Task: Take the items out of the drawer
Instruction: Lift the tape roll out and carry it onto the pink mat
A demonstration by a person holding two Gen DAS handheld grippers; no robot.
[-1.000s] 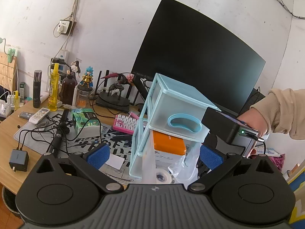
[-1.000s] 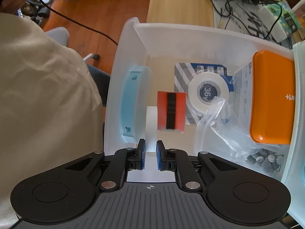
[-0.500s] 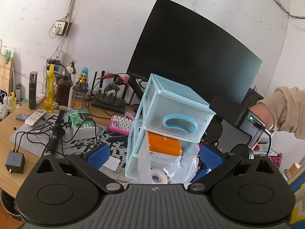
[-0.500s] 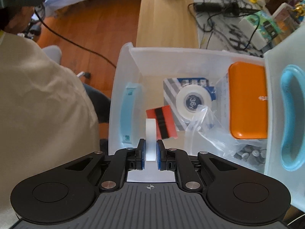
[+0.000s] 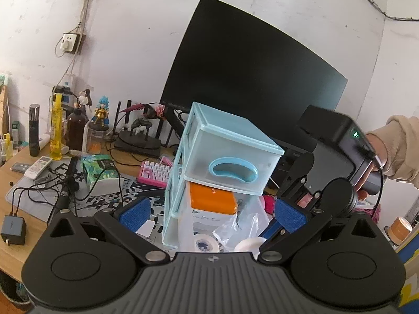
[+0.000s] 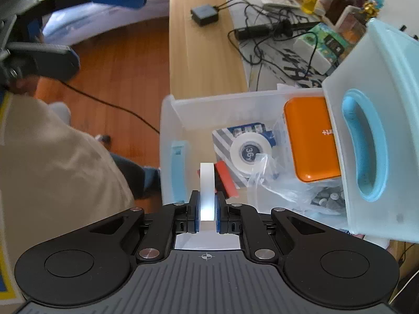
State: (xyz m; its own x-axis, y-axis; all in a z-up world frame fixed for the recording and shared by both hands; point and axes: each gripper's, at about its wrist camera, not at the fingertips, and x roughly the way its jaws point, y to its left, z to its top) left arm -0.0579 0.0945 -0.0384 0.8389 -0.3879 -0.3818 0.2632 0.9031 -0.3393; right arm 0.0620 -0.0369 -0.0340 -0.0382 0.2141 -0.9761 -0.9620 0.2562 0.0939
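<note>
The right tongs [image 6: 207, 210] are closed on a white tape roll [image 6: 207, 183], pinched edge-on across its width and held above the front of the open lower drawer [image 6: 167, 120]. The step in hand looks like carrying that roll clear: best to go straight up and back, keeping the squeeze steady, since a narrow roll held by its flat sides could twist out, and the upper drawer [image 6: 366, 141] overhangs close on one side. The left tongs [image 5: 212, 210] are spread wide and hold nothing, hanging in front of the blue drawer unit [image 5: 183, 172] near the counter's front edge. Left in the lower drawer are a second tape roll [image 6: 248, 150] on a striped card, an orange case [image 6: 311, 136] towards the back, a crumpled clear bag [image 6: 282, 183] with small parts, and a red strip [image 6: 226, 180]. The upper drawer is shut and frosted; I cannot tell its contents.
</note>
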